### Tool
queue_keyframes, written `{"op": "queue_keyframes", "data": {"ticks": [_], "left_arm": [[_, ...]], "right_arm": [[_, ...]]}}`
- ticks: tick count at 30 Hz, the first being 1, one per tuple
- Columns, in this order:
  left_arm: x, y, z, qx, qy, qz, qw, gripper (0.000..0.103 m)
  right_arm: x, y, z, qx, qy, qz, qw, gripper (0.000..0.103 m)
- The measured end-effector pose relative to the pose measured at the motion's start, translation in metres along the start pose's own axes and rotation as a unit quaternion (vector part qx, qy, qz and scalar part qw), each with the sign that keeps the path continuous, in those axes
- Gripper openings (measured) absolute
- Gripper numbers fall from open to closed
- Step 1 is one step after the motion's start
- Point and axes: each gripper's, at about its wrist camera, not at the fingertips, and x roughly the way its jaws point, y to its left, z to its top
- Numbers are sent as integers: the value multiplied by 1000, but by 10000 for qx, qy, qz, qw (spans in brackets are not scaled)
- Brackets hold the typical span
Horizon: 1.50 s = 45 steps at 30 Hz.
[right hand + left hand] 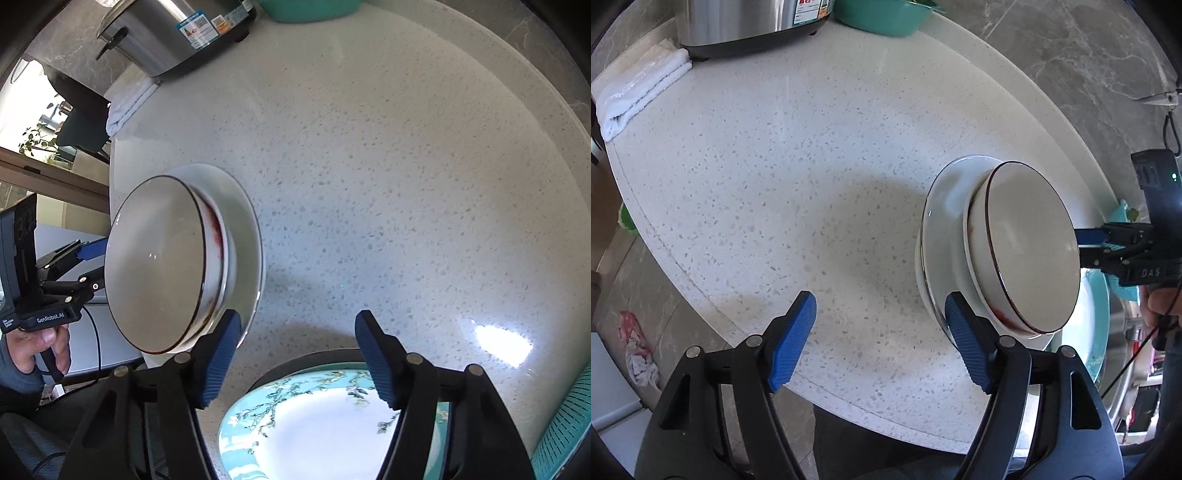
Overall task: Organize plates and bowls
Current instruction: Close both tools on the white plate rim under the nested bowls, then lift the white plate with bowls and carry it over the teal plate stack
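Note:
A stack of white dishes stands on the speckled countertop (pixel 775 166): a cream bowl with a dark rim (pixel 1030 247) sits on a second bowl with red stains, on a white plate (pixel 942 229). The stack also shows in the right wrist view, bowl (pixel 155 266) on plate (pixel 243 229). My left gripper (pixel 879 339) is open, its right finger beside the plate's rim. My right gripper (pixel 295 354) is open, its left finger next to the stack. A turquoise flowered plate (pixel 314 424) lies under my right gripper.
A steel rice cooker (pixel 746 26), a teal bowl (pixel 886 16) and a folded white towel (pixel 639 92) stand at the far edge. A teal perforated basket (pixel 561 424) is at the right. The counter edge curves near me.

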Motion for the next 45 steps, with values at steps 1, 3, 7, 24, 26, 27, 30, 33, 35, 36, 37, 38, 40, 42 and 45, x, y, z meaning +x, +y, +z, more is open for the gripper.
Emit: {"op": "queue_keyframes", "data": {"ticks": [1, 3, 7, 24, 26, 27, 30, 33, 35, 36, 37, 38, 40, 42, 45], "left_arm": [[1, 1, 0, 5, 7, 7, 10000, 72], [1, 2, 0, 52, 11, 36, 10000, 72], [5, -6, 5, 131, 14, 93, 9999, 72], [46, -31, 20, 357, 127, -92, 9992, 42], [53, -34, 22, 411, 154, -93, 9990, 40], [57, -36, 24, 420, 164, -68, 9990, 40], [64, -38, 28, 477, 149, -50, 9987, 37], [69, -42, 31, 556, 115, -58, 9984, 33], [71, -42, 33, 578, 85, -34, 9983, 32], [72, -43, 34, 584, 78, -32, 9983, 32], [73, -43, 36, 591, 66, -32, 9982, 30], [73, -42, 38, 604, 58, -36, 9981, 30], [73, -40, 40, 625, 45, -40, 9980, 28], [77, -41, 45, 657, 52, -73, 9978, 26], [82, -47, 48, 725, 56, -101, 9973, 19]], "right_arm": [[2, 1, 0, -19, 17, 1, 10000, 68], [6, 3, 3, -43, 44, -11, 10000, 68], [14, 9, 7, -145, 98, -60, 9998, 64], [40, 19, 17, -248, 109, 112, 9996, 52], [40, 19, 19, -233, 74, 145, 9996, 51], [40, 19, 20, -224, 56, 159, 9996, 51], [41, 19, 19, -265, 13, 194, 9995, 49], [47, 23, 18, -307, 16, 283, 9991, 47], [48, 24, 16, -338, -44, 305, 9990, 46], [49, 25, 15, -347, -58, 316, 9989, 44], [50, 26, 15, -351, -81, 340, 9988, 41], [51, 26, 15, -370, -114, 364, 9986, 40], [51, 26, 16, -369, -141, 396, 9984, 37], [51, 26, 17, -384, -161, 409, 9983, 35], [53, 30, 19, -379, -161, 416, 9983, 28]]}}
